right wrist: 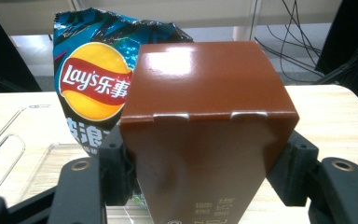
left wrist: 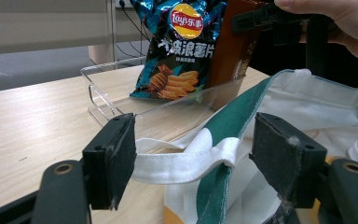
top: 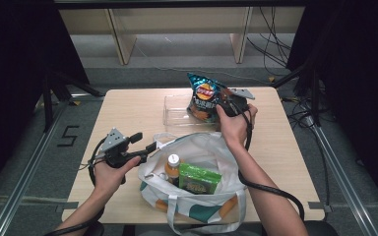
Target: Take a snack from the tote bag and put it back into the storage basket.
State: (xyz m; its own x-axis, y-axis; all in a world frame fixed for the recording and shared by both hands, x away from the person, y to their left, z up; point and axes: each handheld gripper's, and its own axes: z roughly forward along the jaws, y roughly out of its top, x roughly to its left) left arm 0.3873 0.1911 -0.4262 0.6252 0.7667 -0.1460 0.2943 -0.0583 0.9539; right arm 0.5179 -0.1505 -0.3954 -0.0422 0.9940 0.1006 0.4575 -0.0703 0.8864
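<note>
**Brown box held over the clear tray**

The right gripper [right wrist: 200, 186] was clamped on a brown box [right wrist: 205, 140], held at the clear tray [top: 174, 112] near the table's [top: 128, 108] far edge, just beside a blue crisp bag [top: 203, 96] (standing upright in that tray). The left gripper [left wrist: 193, 158], jaws apart, straddled the white strap [left wrist: 186, 161] of the tote bag [top: 197, 196] at the near edge; whether a pad touched it, I could not tell.
</note>
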